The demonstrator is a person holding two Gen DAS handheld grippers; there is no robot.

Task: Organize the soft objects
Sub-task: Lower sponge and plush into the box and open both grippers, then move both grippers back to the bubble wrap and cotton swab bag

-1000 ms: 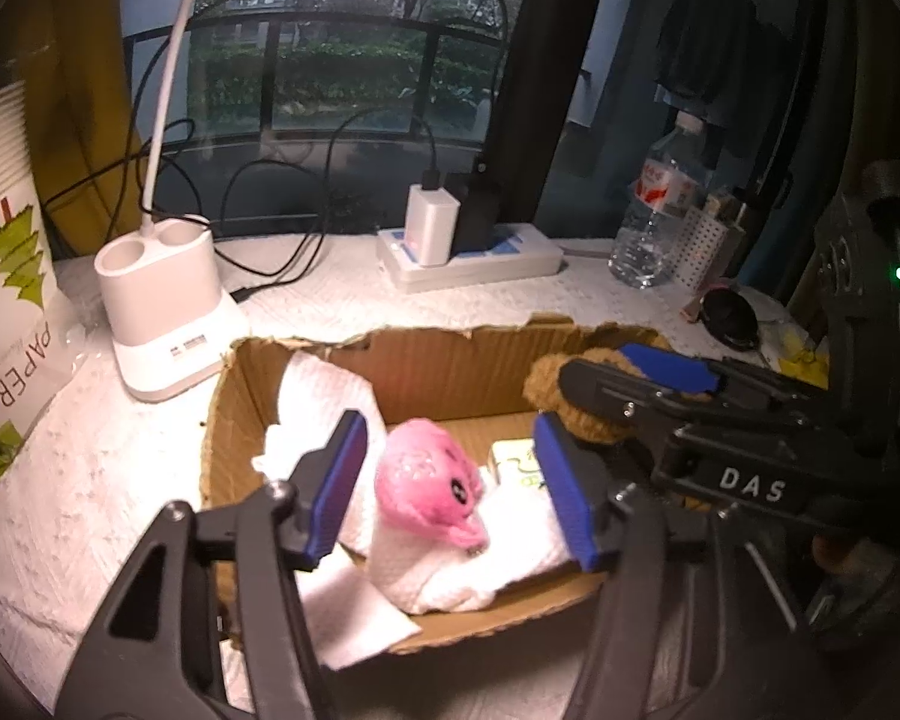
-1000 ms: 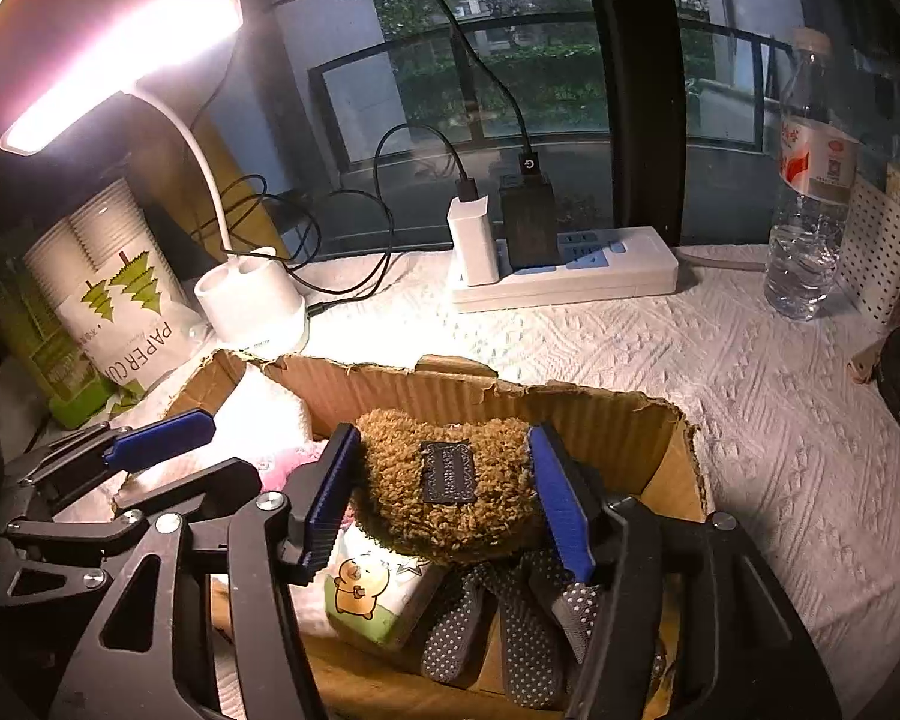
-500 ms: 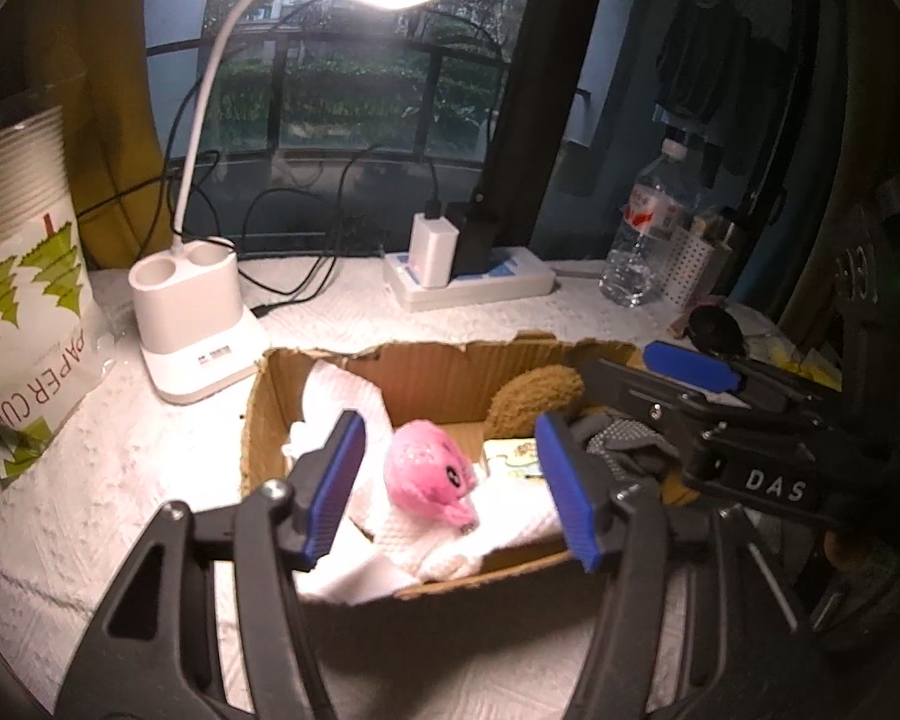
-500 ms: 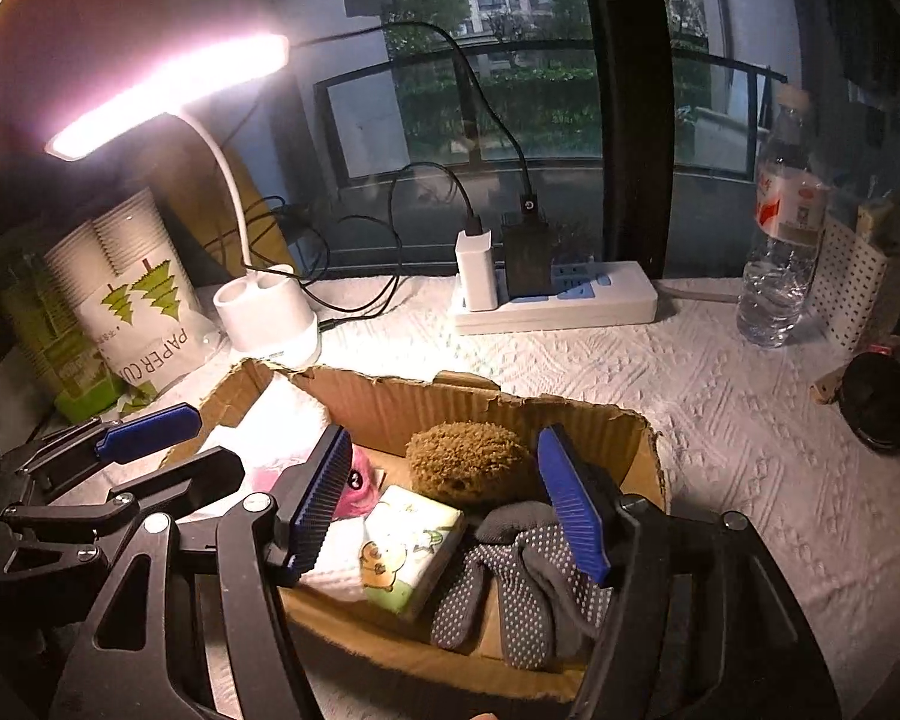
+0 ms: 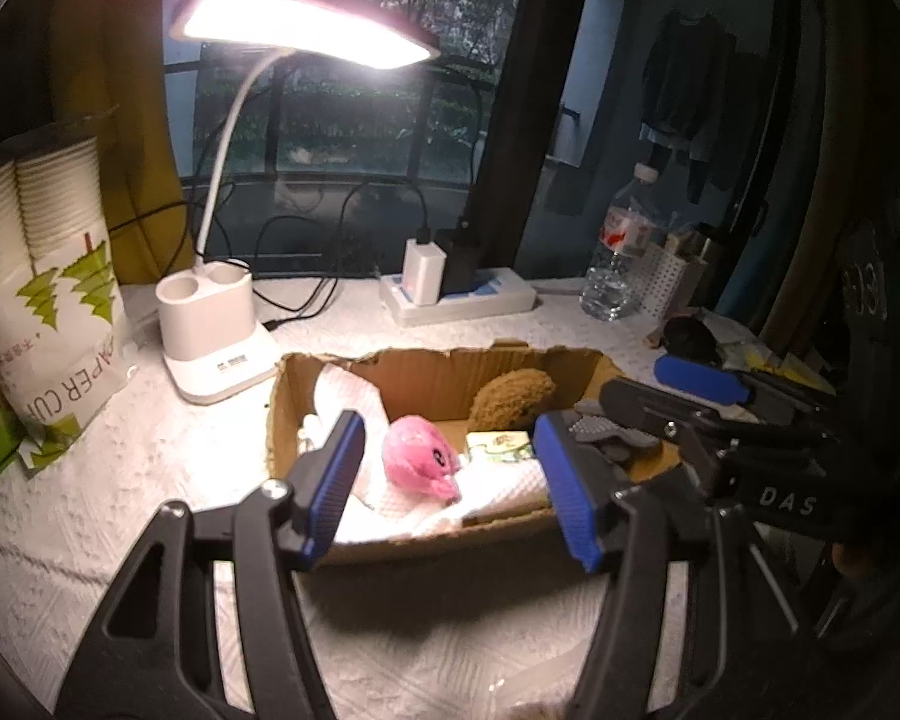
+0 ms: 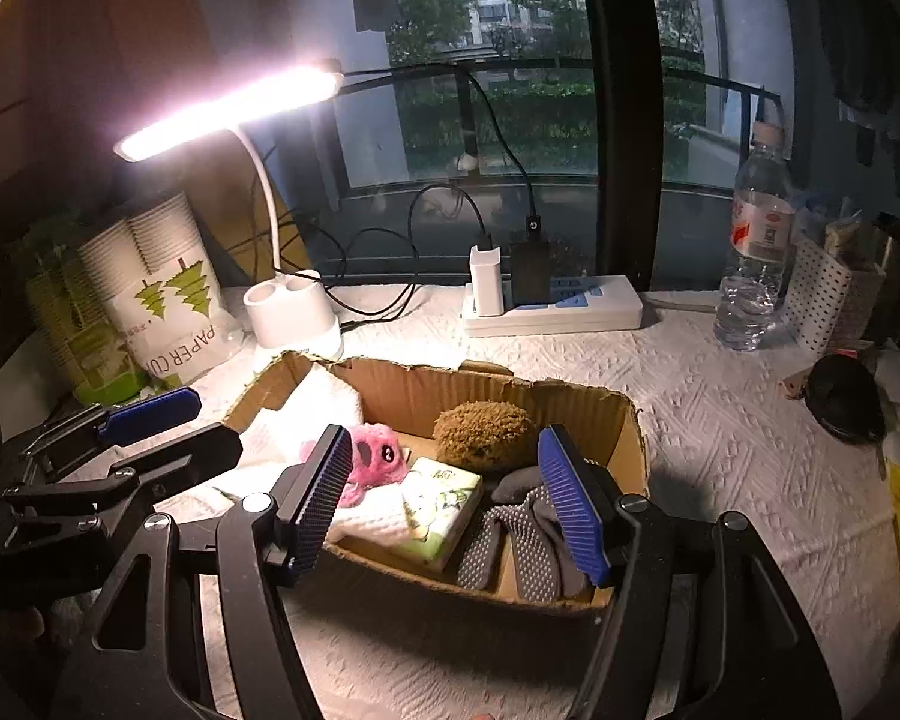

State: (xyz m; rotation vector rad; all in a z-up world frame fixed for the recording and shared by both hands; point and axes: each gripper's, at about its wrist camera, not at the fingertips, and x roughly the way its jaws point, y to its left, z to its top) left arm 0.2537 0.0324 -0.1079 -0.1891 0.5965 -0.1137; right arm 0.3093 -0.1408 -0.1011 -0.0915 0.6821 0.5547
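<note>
The worktop (image 6: 720, 438) is covered with a textured white cloth and carries a cardboard box (image 6: 570, 414), set near its front edge. The soft items are gathered in the box, evidently so that they are kept in one place: white towels (image 6: 330, 402) at the left, a brown plush (image 6: 486, 435) against the far wall, grey dotted gloves (image 6: 522, 546) at the near right, a pink plush toy (image 6: 372, 459) on the towels, and a tissue pack (image 6: 444, 507) between toy and gloves.

The left tool (image 5: 450, 480) and the right tool (image 6: 444, 501) are held above the near side of the box, each with fingers apart and nothing clamped. Judging by this, no item is left to be picked up.

Behind the box stand a desk lamp (image 6: 288, 312), a paper cup pack (image 6: 162, 300), a power strip (image 6: 558, 309) and a water bottle (image 6: 753, 258). Trailing cables lie at the far edge. Nothing is seen to obstruct access to the box from above.
</note>
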